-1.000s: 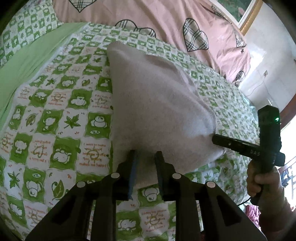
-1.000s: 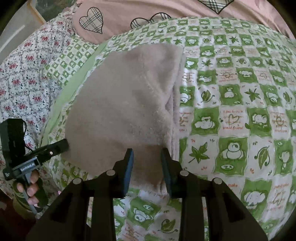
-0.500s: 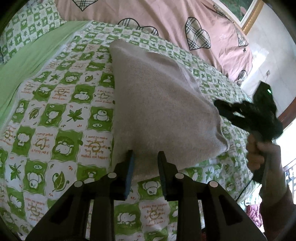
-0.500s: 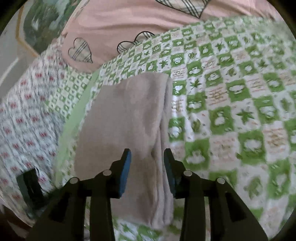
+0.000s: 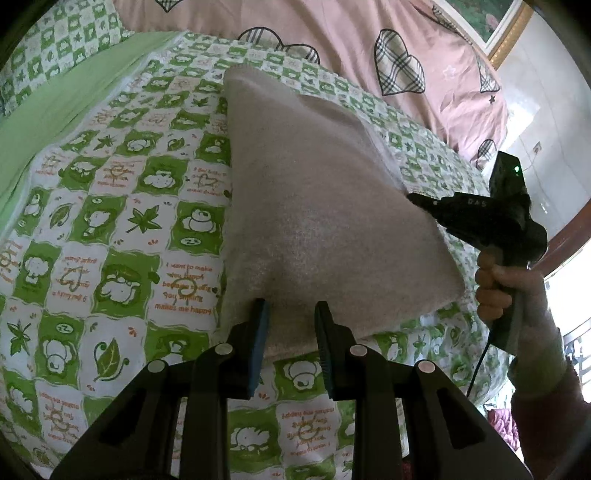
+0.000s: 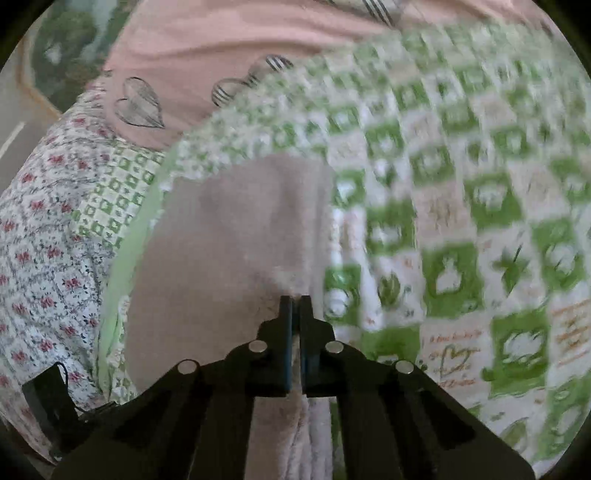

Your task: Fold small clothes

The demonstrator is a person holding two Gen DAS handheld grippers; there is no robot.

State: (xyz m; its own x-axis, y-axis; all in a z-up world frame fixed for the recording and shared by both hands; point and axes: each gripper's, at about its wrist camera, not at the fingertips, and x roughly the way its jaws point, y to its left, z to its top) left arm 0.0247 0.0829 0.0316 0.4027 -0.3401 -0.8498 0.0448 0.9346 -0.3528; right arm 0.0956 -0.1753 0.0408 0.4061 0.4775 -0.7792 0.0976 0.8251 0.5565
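Green and white checked bedding [image 5: 122, 221] is covering the whole scene, with a pink heart-printed quilt [image 5: 332, 33] at the far side. On the bedding a beige fleecy garment [image 5: 314, 206] is lying, already folded to a narrow shape, its long side running from near to far. Its near edge is being straddled by the left gripper [image 5: 290, 317], whose jaws are standing partly apart around a raised bit of cloth; whether the pads are pressing it cannot be told. The right gripper [image 6: 295, 306] has just been closing and is now pinched tight on the garment's right edge, where the layers are stacked. A corner-lifting step is judged to be in hand. For the next move, a firm grip by the left side is being called for, then both edges are to be carried together toward the far end.
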